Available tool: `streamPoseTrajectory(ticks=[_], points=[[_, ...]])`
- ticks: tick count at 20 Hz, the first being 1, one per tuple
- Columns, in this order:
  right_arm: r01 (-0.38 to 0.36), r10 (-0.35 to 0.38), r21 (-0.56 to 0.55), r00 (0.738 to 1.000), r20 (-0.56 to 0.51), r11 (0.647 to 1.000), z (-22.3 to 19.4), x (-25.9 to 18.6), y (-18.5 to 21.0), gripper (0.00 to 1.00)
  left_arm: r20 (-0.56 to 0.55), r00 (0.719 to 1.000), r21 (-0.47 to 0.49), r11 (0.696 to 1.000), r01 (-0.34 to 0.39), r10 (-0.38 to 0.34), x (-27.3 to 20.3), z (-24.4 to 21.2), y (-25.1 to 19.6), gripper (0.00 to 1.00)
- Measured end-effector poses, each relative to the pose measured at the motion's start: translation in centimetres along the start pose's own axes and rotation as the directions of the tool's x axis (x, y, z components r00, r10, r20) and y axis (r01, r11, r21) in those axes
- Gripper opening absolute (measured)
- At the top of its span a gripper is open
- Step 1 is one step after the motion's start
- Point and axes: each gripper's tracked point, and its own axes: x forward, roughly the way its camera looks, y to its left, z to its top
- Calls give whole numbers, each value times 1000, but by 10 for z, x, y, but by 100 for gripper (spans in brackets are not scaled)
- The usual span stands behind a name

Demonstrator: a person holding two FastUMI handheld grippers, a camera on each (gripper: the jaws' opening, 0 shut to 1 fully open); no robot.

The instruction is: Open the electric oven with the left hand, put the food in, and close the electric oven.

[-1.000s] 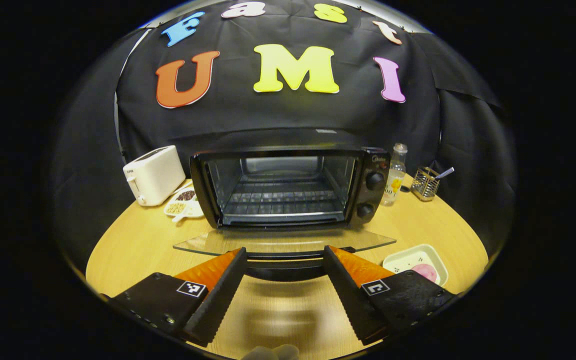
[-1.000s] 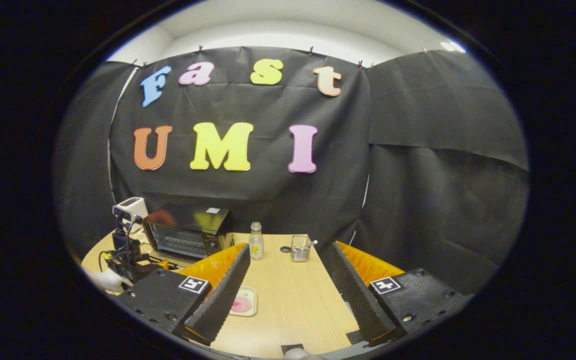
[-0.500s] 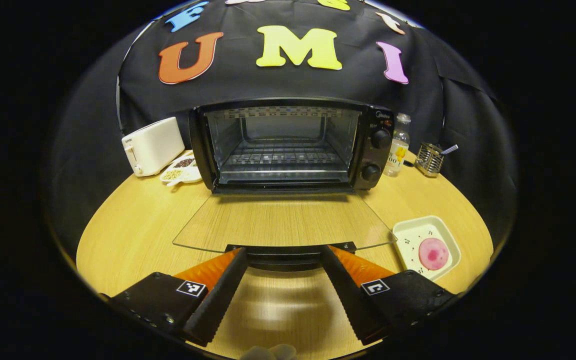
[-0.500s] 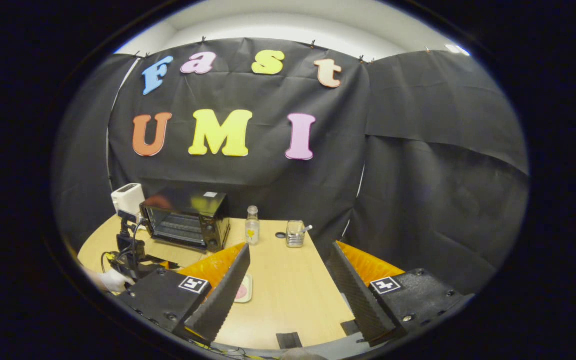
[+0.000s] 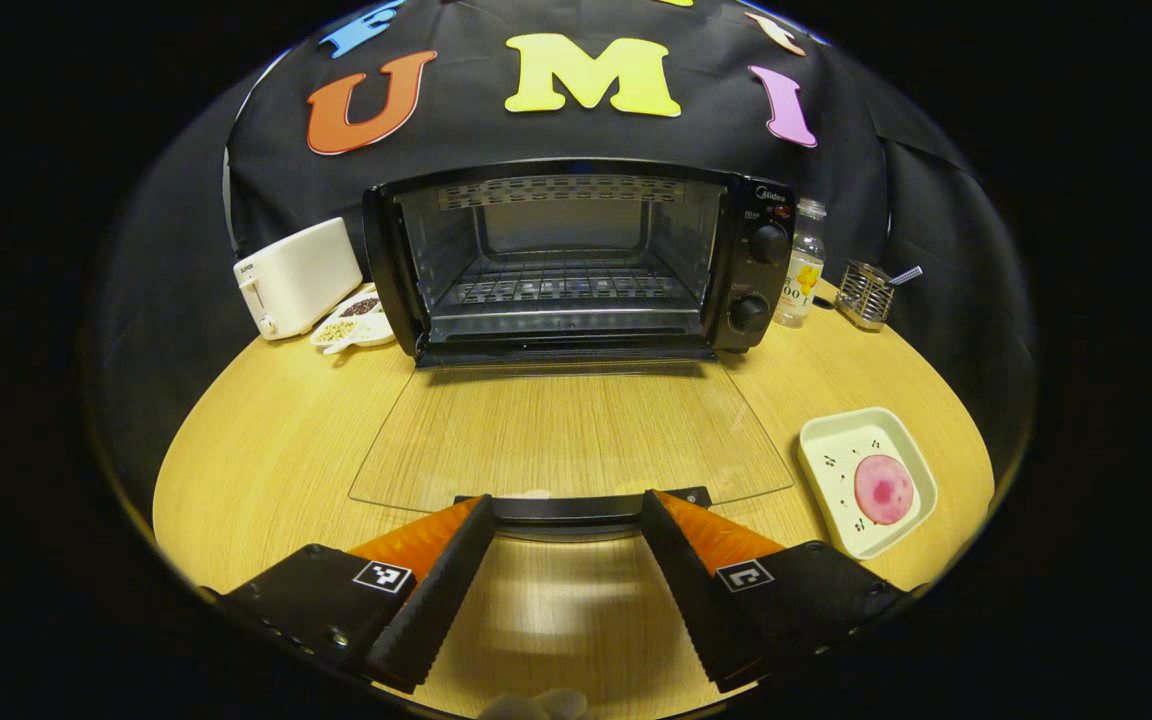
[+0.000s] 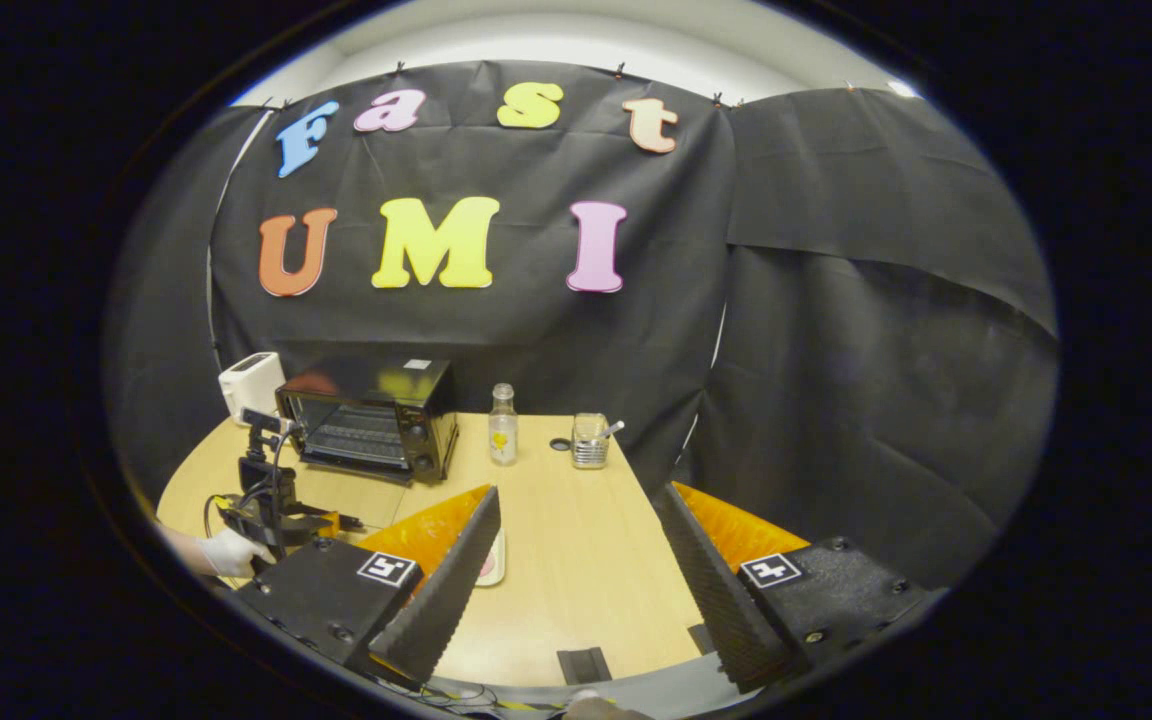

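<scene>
Left gripper view — oven door seemingly lower.

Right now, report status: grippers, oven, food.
Left gripper at the door handle, jaws open around it. Right gripper open, above the table. Oven door flat open. Food on its plate, path clear.

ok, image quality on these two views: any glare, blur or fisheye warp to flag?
Left gripper view: sharp; fisheye bows the table edge; soft glare patch on the wood between the left gripper fingers; the glass oven door is see-through, wood grain readable under it. Right gripper view: dimmer, oven small and far, reflections on its top; no motion blur.
</scene>
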Motion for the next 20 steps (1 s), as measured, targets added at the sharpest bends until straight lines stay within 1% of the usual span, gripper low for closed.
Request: streamPoseTrajectory(ticks=[3,6,9,12,14,15,16,17,18,19,20], points=[[-12,12,-3,1000,-2,1000,-4,6,4,100,38,999,-6,1000,-13,13,-10,7,6,97],[-38,38,-7,999,-22,999,-15,18,8,100,92,995,-9,1000,-24,25,-34,21,18,97],[-88,88,5,994,-64,996,-32,43,19,100,162,986,-33,999,-25,30,-77,40,28,97],[-144,144,5,980,-141,990,-63,79,34,100,246,968,-28,999,-43,48,-126,67,44,97],[-188,186,12,961,-205,982,-87,105,44,96,291,955,-38,998,-54,63,-162,86,50,96],[-212,212,26,948,-236,977,-100,118,50,97,314,946,-40,997,-64,74,-179,95,53,96],[-231,235,48,935,-267,972,-112,131,55,94,340,936,-38,996,-80,88,-198,106,56,97],[-246,256,71,919,-300,967,-123,144,58,92,361,927,-35,995,-95,101,-216,114,57,96],[-265,282,96,900,-332,959,-135,157,65,87,377,919,-34,993,-112,117,-233,123,59,96],[-282,307,119,879,-366,952,-149,169,71,85,392,910,-35,991,-130,133,-248,129,59,96],[-296,327,140,855,-402,945,-163,181,77,79,401,904,-38,989,-143,146,-262,135,57,96]])
